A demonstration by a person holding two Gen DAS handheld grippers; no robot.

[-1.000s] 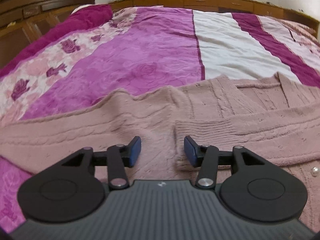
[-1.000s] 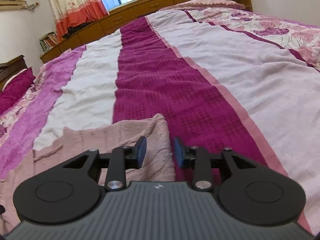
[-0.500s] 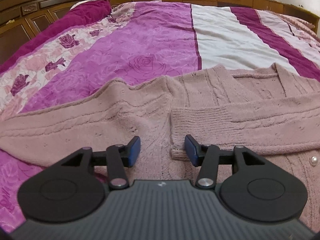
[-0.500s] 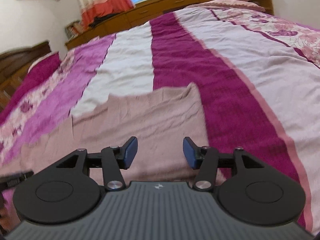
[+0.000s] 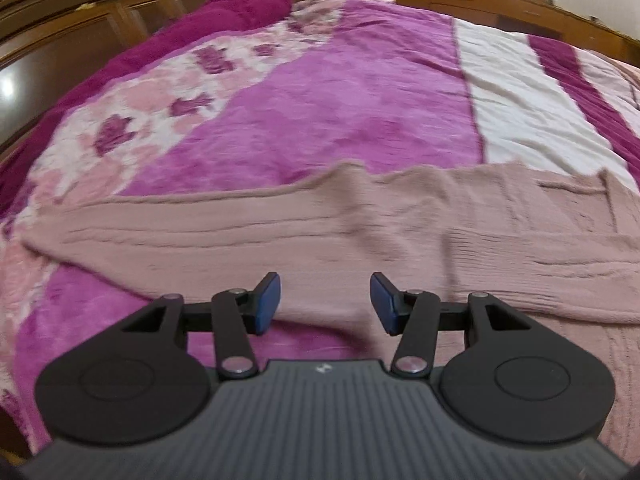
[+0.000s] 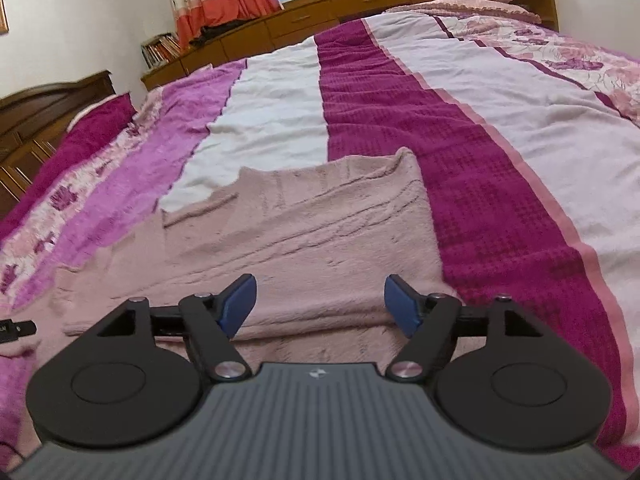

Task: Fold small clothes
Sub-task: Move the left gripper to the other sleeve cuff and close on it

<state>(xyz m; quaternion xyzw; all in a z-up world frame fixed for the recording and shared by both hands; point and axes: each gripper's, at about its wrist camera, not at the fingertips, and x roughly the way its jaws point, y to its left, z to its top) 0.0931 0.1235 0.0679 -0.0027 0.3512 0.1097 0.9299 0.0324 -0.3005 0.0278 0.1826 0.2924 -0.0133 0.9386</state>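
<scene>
A dusty-pink knitted cardigan (image 5: 360, 232) lies flat on the bed. In the left wrist view one sleeve (image 5: 160, 232) stretches out to the left, and another sleeve lies folded across the body at the right. My left gripper (image 5: 325, 306) is open and empty, just above the cardigan near the lower edge of the outstretched sleeve. In the right wrist view the cardigan (image 6: 320, 240) shows its right side, with the folded edge in front of the fingers. My right gripper (image 6: 320, 304) is open and empty, low over that part.
The bed carries a quilt (image 6: 460, 168) striped in magenta, white and floral pink. A dark wooden headboard (image 5: 80, 20) stands at the left. Wooden cabinets (image 6: 360, 12), a curtain and a window line the far wall. The left gripper's tip (image 6: 16, 328) shows at the left edge.
My left gripper has swung left, so the outstretched sleeve now fills its view. My right gripper has opened wider and drawn back slightly over the cardigan's right side.
</scene>
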